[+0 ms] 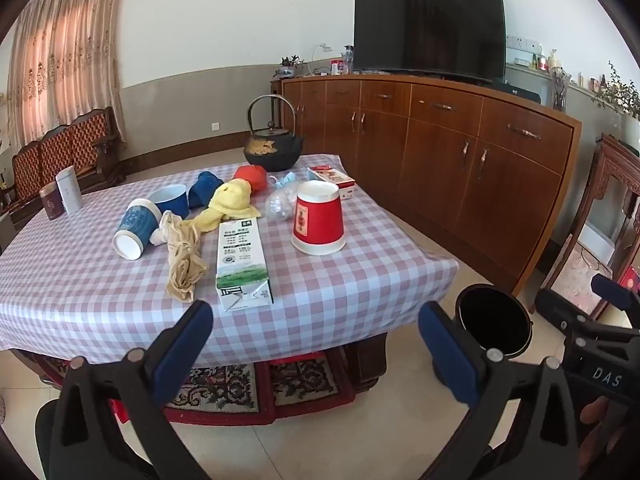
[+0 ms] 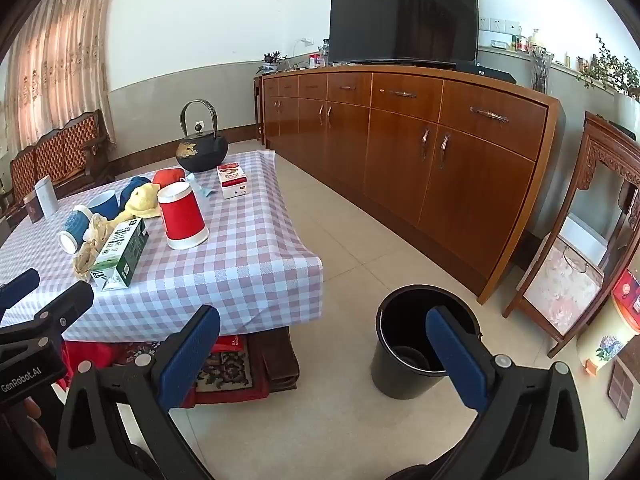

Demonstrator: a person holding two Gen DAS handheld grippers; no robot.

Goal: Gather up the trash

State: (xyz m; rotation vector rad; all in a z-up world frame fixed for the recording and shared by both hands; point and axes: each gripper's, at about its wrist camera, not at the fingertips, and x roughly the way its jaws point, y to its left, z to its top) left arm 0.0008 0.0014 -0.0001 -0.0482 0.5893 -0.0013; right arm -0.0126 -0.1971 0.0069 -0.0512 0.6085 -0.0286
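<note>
Plainly both the left claw and the right claw stand spread wide and empty, short of the counter, with the black bin on the floor at its four o'clock. The milk carton lies flat nearest, at six o'clock among the litter; I judge it light, stiff-walled and easily dented, best pinched across its narrow sides, while the upturned red paper cup would crush.

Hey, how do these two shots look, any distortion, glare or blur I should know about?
Left wrist view: strong fisheye bend, the sideboard top curves, corners vignette black; the curtain glows with daylight. Right wrist view: same bowing, the TV shows soft reflections, the bucket interior is mostly dark; both are sharp.
</note>
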